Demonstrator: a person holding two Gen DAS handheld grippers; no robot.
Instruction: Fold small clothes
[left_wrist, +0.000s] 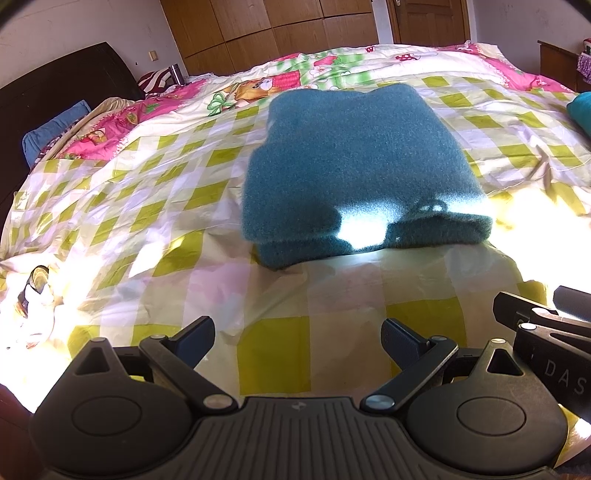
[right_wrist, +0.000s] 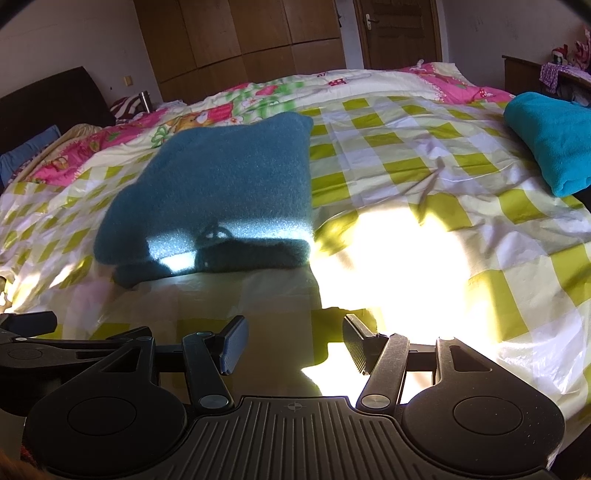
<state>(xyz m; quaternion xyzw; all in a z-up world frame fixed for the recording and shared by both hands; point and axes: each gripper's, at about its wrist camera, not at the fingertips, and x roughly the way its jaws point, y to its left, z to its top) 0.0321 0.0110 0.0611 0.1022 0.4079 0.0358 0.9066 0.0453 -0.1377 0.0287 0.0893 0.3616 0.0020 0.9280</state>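
A dark teal fuzzy garment (left_wrist: 354, 162) lies folded in a thick rectangle on the green-checked bedsheet (left_wrist: 147, 192); the right wrist view shows the same garment (right_wrist: 221, 184) left of centre. My left gripper (left_wrist: 298, 338) is open, low over the sheet, short of the garment's near edge, with nothing between its fingers. My right gripper (right_wrist: 295, 345) is open too, nearer than the garment and to its right, empty. The right gripper's body (left_wrist: 546, 332) shows at the right edge of the left wrist view.
A second, brighter turquoise folded cloth (right_wrist: 554, 144) sits at the bed's right side. A pink cartoon quilt (left_wrist: 288, 81) covers the far half of the bed. A dark headboard (left_wrist: 55, 92) and pillows stand left, wooden wardrobes (right_wrist: 240, 44) behind. Strong sunlight washes out the sheet (right_wrist: 399, 266).
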